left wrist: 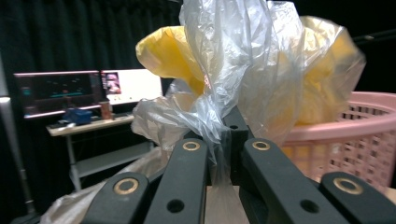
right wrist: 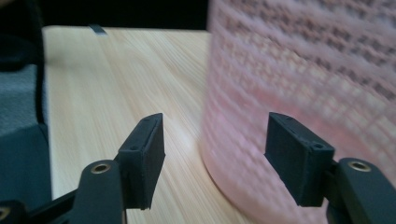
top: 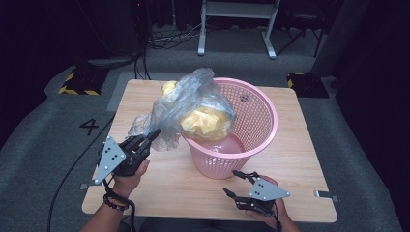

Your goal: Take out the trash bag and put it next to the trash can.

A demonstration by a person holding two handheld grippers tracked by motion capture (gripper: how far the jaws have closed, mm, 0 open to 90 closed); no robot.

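A pink mesh basket stands on the wooden table. A clear plastic bag with yellow stuff inside rests over the basket's left rim, part in and part out. My left gripper is shut on the bag's lower left end, beside the basket. In the left gripper view the bag's film is pinched between the jaws, with the basket at right. My right gripper stands open near the table's front edge, just short of the basket's base, with nothing between its fingers.
The table's front and right parts lie bare. A small metal clip sits at the right front edge. On the floor behind are a white frame stand, cables and yellow-black striped blocks.
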